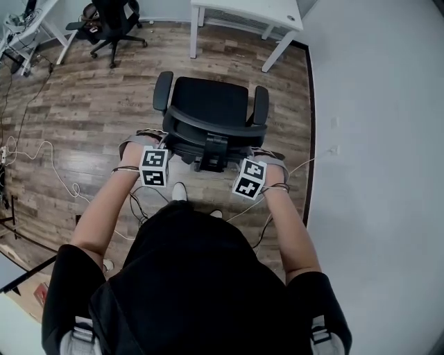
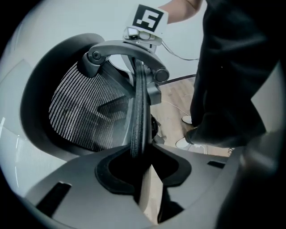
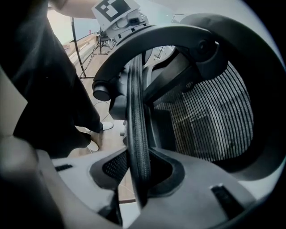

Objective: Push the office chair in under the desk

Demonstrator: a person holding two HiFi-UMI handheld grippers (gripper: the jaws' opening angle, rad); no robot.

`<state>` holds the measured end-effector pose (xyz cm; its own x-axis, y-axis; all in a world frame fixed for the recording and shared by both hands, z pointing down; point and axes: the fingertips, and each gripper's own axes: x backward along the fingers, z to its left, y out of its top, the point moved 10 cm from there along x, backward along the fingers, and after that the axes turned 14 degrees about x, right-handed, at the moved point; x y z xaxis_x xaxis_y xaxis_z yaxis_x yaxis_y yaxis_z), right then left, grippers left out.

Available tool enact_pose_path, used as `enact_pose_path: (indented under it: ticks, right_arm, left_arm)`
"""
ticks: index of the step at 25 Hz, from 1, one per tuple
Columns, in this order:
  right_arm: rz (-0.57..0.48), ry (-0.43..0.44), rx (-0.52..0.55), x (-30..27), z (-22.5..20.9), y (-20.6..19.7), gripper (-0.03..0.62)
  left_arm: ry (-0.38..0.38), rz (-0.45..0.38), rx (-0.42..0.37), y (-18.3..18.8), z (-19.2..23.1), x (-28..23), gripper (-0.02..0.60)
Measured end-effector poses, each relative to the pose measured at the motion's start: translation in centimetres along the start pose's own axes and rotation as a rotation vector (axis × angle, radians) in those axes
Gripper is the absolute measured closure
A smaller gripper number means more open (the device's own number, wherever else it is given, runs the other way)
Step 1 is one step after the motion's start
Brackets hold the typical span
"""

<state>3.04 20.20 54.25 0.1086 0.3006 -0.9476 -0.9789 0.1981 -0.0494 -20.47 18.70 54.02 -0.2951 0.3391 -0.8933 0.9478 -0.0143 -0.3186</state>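
Grippers on the chair back: left gripper (image 2: 139, 163) and right gripper (image 3: 138, 173) each clamp the backrest rim (image 2: 136, 112) at opposite sides, likely for a straight, even push. The office chair (image 1: 208, 104) stands on the floor (image 1: 83, 118), facing the desk (image 1: 250, 10) but well short of it.

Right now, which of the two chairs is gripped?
The near chair: left gripper and right gripper clamp its backrest edge. The far chair stands untouched across the room.

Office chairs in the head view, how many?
2. One office chair stands right in front of the person, short of the white desk; the second chair is far off at upper left. Others could be out of frame.
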Motion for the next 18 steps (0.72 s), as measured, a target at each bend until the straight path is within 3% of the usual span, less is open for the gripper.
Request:
enact_pose_path:
  ticks: [13, 18]
  right_arm:
    - [0.066, -0.03, -0.054, -1.6, -5.1, -0.1, 0.48]
    - [0.081, -0.033, -0.074, -2.0, -5.3, 0.2, 0.48]
  left_arm:
    - [-0.029, -0.055, -0.075, -0.5, 6.6, -1.9, 0.479]
    - [-0.037, -0.075, -0.106, -1.0, 7.3, -2.2, 0.482]
